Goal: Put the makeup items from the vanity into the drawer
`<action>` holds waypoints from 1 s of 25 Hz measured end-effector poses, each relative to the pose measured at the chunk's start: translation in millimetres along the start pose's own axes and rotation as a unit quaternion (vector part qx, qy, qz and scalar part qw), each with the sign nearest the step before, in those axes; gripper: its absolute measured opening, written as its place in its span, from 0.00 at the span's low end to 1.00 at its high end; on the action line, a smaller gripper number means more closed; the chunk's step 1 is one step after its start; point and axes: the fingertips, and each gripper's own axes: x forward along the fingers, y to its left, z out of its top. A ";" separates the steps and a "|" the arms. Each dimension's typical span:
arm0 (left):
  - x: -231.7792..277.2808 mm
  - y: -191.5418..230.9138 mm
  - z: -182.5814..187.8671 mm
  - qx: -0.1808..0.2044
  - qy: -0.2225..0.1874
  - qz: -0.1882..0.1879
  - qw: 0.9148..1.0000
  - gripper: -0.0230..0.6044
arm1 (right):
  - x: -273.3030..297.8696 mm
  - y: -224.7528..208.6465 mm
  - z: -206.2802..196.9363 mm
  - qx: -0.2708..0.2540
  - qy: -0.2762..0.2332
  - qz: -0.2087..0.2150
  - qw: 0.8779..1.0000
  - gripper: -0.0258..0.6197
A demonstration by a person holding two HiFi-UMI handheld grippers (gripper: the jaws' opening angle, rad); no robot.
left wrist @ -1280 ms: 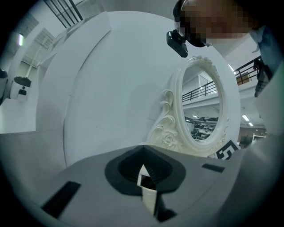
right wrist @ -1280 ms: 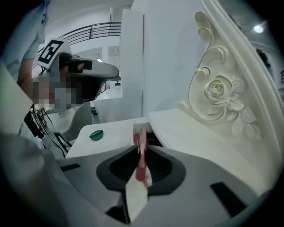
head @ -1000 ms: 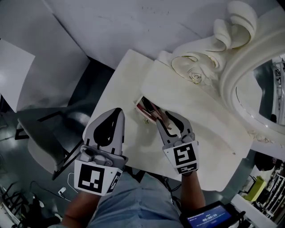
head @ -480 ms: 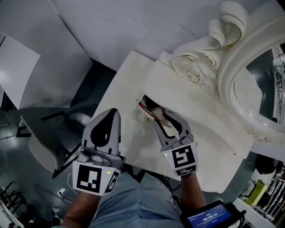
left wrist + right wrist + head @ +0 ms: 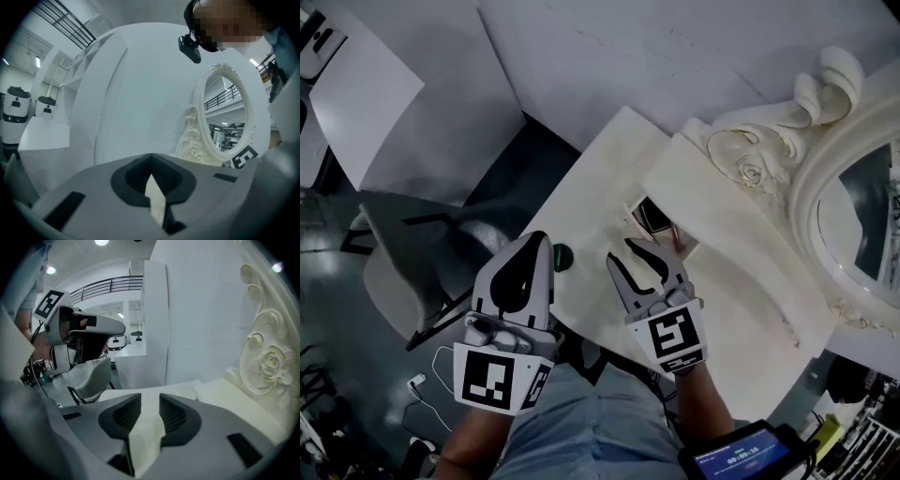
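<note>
Inspector: Left side, report.
Clerk: Chair [image 5: 403, 272] on the floor beside the vanity [image 5: 600, 178]. Left gripper [image 5: 544, 238] is over the vanity's near edge, jaws closed tip to tip, nothing between them.
Inspector: Loose items on top?
Clerk: One green round item [image 5: 562, 255], lying on the vanity just beside the left gripper's tip. Contact cannot be told.
Inspector: Right gripper?
Clerk: Right gripper [image 5: 622, 249] is above the top, jaws apart and empty, with bare surface showing through the gap. It points towards the drawer [image 5: 635, 212], short of it.
Inspector: Drawer?
Clerk: Standing open under the raised shelf [image 5: 741, 244]. A dark flat item [image 5: 654, 214] lies inside, with something pinkish beside it, too small to identify. Mirror [image 5: 862, 216] at far right.
</note>
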 end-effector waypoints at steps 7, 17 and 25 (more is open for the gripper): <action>-34.3 53.6 -14.4 -0.016 0.002 0.064 0.998 0.03 | 56.1 49.2 -1.7 -0.025 0.026 0.069 0.997 0.23; -39.8 86.7 -45.4 -0.032 0.039 0.104 0.993 0.03 | 103.9 65.9 -45.3 -0.004 0.096 0.116 0.989 0.23; -35.5 94.9 -53.1 -0.041 0.052 0.102 0.993 0.03 | 107.6 73.4 -46.0 0.002 0.113 0.131 0.985 0.18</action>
